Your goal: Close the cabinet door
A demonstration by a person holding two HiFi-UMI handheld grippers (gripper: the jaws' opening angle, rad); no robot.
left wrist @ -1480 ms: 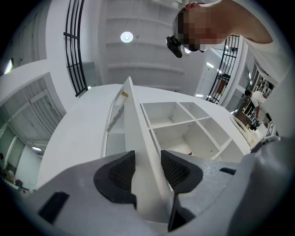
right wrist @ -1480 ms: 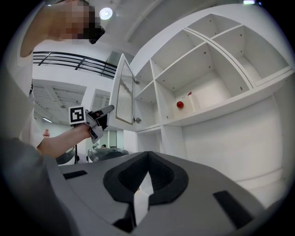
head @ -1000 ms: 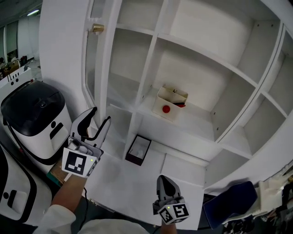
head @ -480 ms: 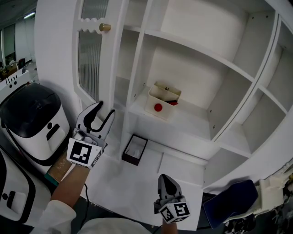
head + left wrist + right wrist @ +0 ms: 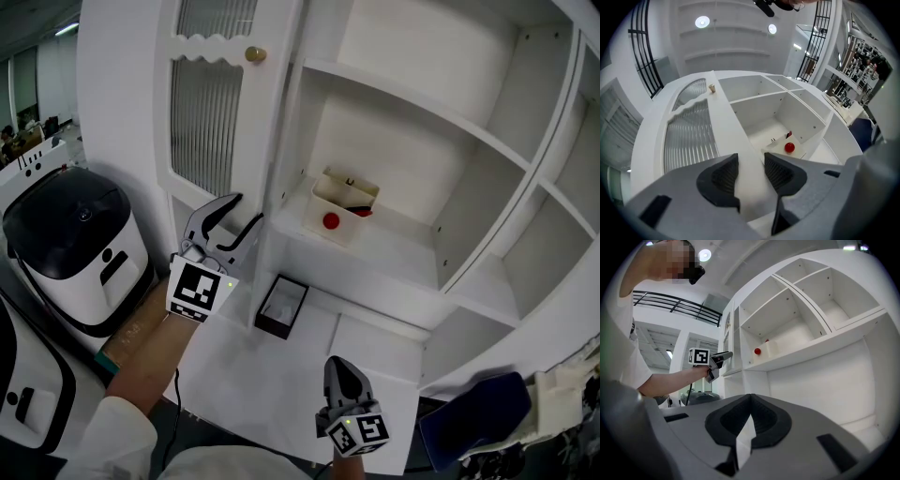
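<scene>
White cabinet door [image 5: 202, 47], ribbed glass [image 5: 208, 127], brass knob [image 5: 254, 54]

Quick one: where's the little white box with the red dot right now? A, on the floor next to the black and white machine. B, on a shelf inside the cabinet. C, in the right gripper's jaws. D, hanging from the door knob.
B: the white box stands on a shelf in the open cabinet interior, well away from both grippers.
</scene>
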